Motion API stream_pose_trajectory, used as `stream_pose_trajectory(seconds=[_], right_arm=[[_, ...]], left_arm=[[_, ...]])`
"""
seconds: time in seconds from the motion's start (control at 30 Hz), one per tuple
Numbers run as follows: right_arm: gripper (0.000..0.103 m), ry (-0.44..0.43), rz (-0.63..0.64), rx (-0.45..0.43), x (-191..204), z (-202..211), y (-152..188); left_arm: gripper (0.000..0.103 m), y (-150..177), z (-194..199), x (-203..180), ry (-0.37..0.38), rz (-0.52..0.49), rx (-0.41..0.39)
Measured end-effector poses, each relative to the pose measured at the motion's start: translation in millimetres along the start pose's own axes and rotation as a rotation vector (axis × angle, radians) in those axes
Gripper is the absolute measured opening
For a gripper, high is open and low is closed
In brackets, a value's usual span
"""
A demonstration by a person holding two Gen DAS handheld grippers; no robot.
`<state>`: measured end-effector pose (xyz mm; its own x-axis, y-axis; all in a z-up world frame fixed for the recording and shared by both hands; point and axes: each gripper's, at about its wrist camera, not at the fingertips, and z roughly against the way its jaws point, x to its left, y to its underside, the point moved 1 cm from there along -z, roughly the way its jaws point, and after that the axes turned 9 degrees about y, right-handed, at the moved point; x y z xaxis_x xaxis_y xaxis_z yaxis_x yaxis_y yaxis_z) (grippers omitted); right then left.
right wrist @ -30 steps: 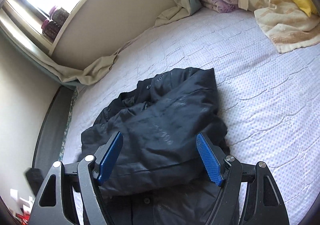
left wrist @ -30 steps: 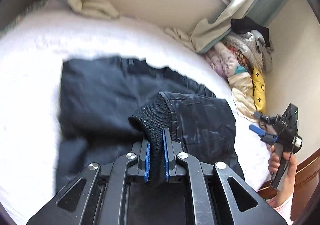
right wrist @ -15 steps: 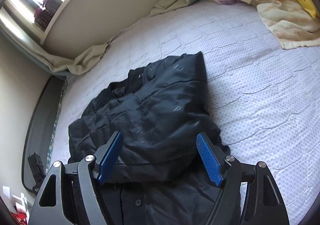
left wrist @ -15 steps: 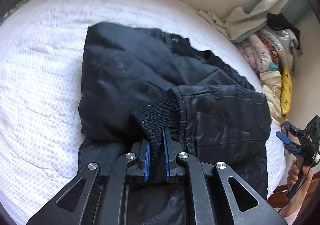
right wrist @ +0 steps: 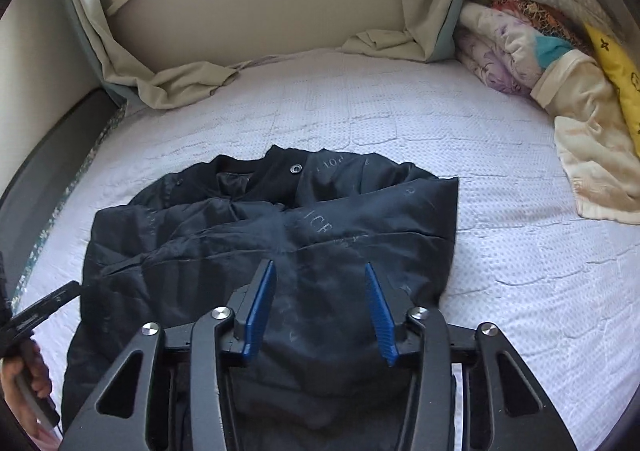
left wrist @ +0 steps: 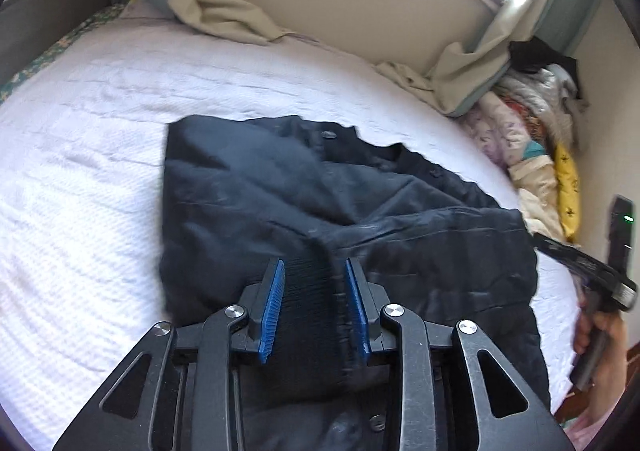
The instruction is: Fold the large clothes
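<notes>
A black padded jacket [left wrist: 320, 203] lies on the white bed, sleeves folded across its body; it also shows in the right wrist view [right wrist: 280, 235]. My left gripper [left wrist: 314, 303] is open, its blue pads on either side of the ribbed knit cuff [left wrist: 312, 315], which lies loose between them. My right gripper [right wrist: 320, 307] is open and empty, low over the jacket's near right part. The right gripper also shows at the right edge of the left wrist view [left wrist: 600, 275].
The white quilted bedspread [right wrist: 500, 259] surrounds the jacket. A pile of folded bedding and a yellow pillow [right wrist: 560, 63] sits at the back right corner. Beige curtain fabric [left wrist: 224, 15] bunches along the headboard wall. A dark bed frame [right wrist: 52, 155] runs along the left.
My left gripper has opened and let go of the knit cuff, which now lies flat on the jacket. My right gripper has moved in lower over the jacket's right side.
</notes>
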<state>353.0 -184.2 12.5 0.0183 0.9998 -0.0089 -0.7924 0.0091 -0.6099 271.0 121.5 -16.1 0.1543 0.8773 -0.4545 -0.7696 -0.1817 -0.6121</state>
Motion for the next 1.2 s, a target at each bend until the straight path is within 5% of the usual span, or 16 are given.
stream_pose_trajectory(seconds=[0.33, 0.63, 0.77, 0.9, 0.97, 1.2], right_arm=[[0.042, 0.047, -0.041, 0.179, -7.3, -79.7, 23.6], [0.042, 0.174, 0.112, 0.131, 15.6, -100.9, 42.3], [0.042, 0.156, 0.107, 0.122, 14.3, -106.3, 41.5], [0.043, 0.130, 0.062, 0.128, 9.0, -95.5, 35.1], [0.053, 0.118, 0.042, 0.136, 6.5, -78.5, 28.8], [0.057, 0.054, 0.057, 0.029, 10.9, -11.6, 24.7]], left_arm=[[0.035, 20.8, -51.4, 0.7, -0.083, -0.058, 0.164], [0.035, 35.8, -66.1, 3.0, -0.104, -0.115, 0.180], [0.035, 41.0, -66.0, 8.2, -0.098, -0.124, 0.167], [0.035, 42.1, -60.3, 5.7, -0.110, -0.113, 0.155], [0.035, 41.7, -57.8, 1.9, -0.117, -0.105, 0.150], [0.040, 42.8, -56.3, -6.3, -0.149, -0.105, 0.143]])
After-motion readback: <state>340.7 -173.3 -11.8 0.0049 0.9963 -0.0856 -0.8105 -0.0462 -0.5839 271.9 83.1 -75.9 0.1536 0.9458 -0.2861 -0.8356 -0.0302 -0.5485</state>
